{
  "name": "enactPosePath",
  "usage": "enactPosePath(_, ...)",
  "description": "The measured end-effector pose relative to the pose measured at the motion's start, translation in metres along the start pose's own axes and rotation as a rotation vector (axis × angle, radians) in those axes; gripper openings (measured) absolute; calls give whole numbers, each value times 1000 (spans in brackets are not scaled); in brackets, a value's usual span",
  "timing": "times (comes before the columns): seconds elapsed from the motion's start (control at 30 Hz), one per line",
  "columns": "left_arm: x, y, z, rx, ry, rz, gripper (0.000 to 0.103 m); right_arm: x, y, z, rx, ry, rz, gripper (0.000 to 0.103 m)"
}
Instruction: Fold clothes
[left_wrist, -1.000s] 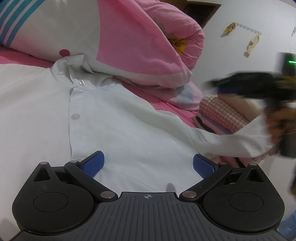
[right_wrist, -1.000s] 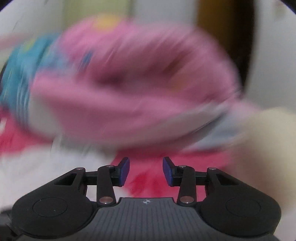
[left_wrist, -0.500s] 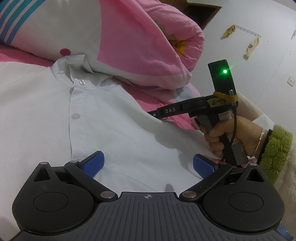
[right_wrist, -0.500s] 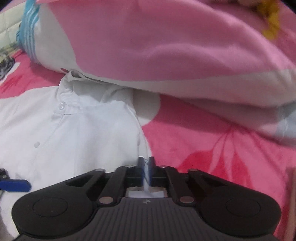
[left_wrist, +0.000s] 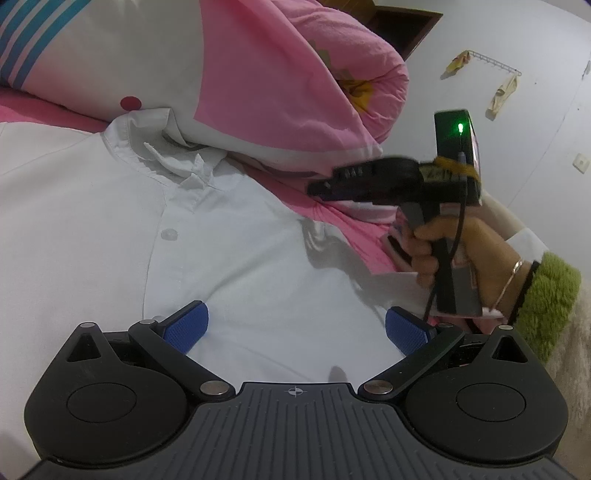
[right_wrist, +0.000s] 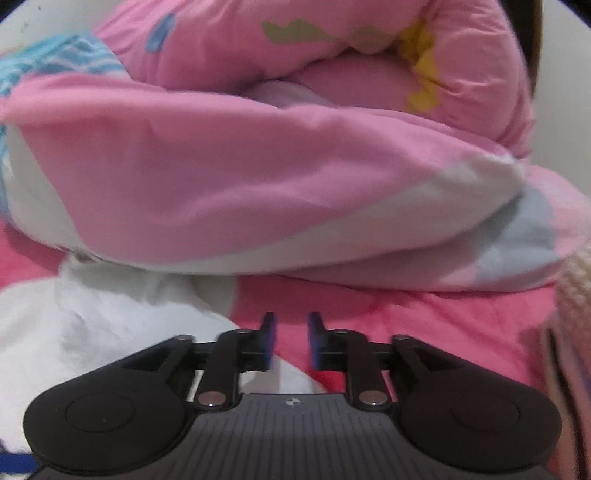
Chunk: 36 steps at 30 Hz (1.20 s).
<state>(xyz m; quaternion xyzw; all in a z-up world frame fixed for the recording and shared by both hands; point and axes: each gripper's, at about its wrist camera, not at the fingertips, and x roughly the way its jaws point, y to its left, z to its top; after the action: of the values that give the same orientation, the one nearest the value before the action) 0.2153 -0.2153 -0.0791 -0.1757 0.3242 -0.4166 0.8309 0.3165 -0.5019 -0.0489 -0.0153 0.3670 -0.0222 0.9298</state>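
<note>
A pink bedsheet (right_wrist: 424, 321) is seen beneath everything. A bulky pink quilt (left_wrist: 258, 74), with white panels and blue stripes at its 10 o'clock end, is heaped across the upper part of both views. The white shirt (left_wrist: 240, 258) is laid flat on the sheet, buttoned placket up, with its collar (left_wrist: 162, 162) tucked against the lower edge of the quilt; in the right wrist view it is found at 8 o'clock.

The left gripper (left_wrist: 295, 328) is held low over the shirt body with its jaws spread wide; white cloth is seen between the blue pads (left_wrist: 186, 326), which are not pressed on it. The right gripper (right_wrist: 290, 343) is recorded above the shirt's edge at the boundary of cloth and sheet, jaws narrow and opening, nothing gripped between them. In the left wrist view this tool is seen at 3 o'clock, grasped by a hand (left_wrist: 461, 251) with a bangle and a fuzzy green cuff (left_wrist: 546, 302). A green light (left_wrist: 460, 128) is lit on the black module mounted atop it.
</note>
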Motion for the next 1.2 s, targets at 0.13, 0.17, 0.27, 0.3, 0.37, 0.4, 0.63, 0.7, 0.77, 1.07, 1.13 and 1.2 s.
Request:
enactPosePath(0.13, 0, 0, 0, -1, -1, -1, 103, 16, 14, 10, -54, 44, 77, 36)
enactPosePath(0.17, 0, 0, 0, -1, -1, -1, 103, 22, 19, 12, -65, 54, 87, 36)
enactPosePath(0.27, 0, 0, 0, -4, -2, -3, 103, 37, 31, 19, -72, 62, 110, 36)
enactPosePath(0.3, 0, 0, 0, -5, -2, -4, 103, 38, 34, 22, -73, 47, 117, 36)
enactPosePath(0.37, -1, 0, -1, -6, -3, -5, 103, 42, 41, 28, -88, 29, 124, 36)
enactPosePath(0.4, -1, 0, -1, -7, -3, -5, 103, 44, 46, 30, -101, 24, 125, 35)
enactPosePath(0.63, -1, 0, -1, -12, -3, -9, 103, 66, 59, 45, -109, 17, 97, 34)
enactPosePath(0.7, -1, 1, -1, -12, -3, -9, 103, 74, 60, 47, -106, 19, 90, 34)
enactPosePath(0.77, 0, 0, -1, -12, -3, -9, 103, 81, 61, 49, -96, 13, 88, 34)
enactPosePath(1.07, -1, 1, -1, -18, -7, -15, 103, 70, 52, 66, -107, 39, 45, 43)
enactPosePath(1.13, -1, 1, -1, -20, -8, -15, 103, 48, 38, 69, -111, 54, 35, 43)
enactPosePath(1.2, 0, 1, -1, -21, -8, -16, 103, 17, 19, 71, -97, 61, -10, 54)
